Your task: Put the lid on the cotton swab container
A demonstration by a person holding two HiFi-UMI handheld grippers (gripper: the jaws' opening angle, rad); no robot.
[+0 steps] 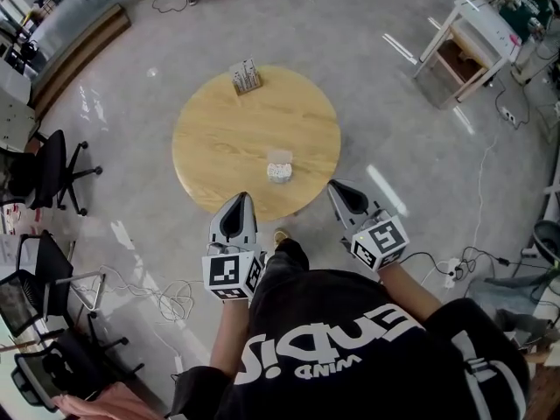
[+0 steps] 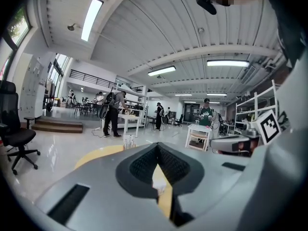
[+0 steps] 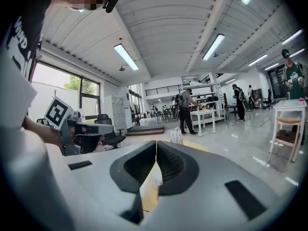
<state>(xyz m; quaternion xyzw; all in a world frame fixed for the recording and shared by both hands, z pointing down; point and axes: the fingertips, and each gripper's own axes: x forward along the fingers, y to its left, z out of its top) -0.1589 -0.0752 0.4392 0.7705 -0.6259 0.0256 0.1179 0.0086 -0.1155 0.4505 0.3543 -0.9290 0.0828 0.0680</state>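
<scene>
A small clear cotton swab container (image 1: 279, 169) with white swabs inside stands on the round wooden table (image 1: 219, 138), toward its near edge. I cannot make out a separate lid. My left gripper (image 1: 241, 199) hovers at the table's near rim, left of the container, jaws shut and empty. My right gripper (image 1: 338, 186) hangs just off the rim to the container's right, also shut with nothing in it. In the left gripper view the closed jaws of the left gripper (image 2: 157, 146) point across the table; the right gripper (image 3: 156, 142) shows the same in its own view.
A small upright box with a marker (image 1: 246, 78) stands at the table's far edge, seen as the box (image 2: 128, 141) and the box (image 3: 176, 135) in the gripper views. Office chairs (image 1: 52, 169) stand at the left, a white table (image 1: 477, 38) at the upper right. Cables (image 1: 166, 300) lie on the floor. People stand in the background.
</scene>
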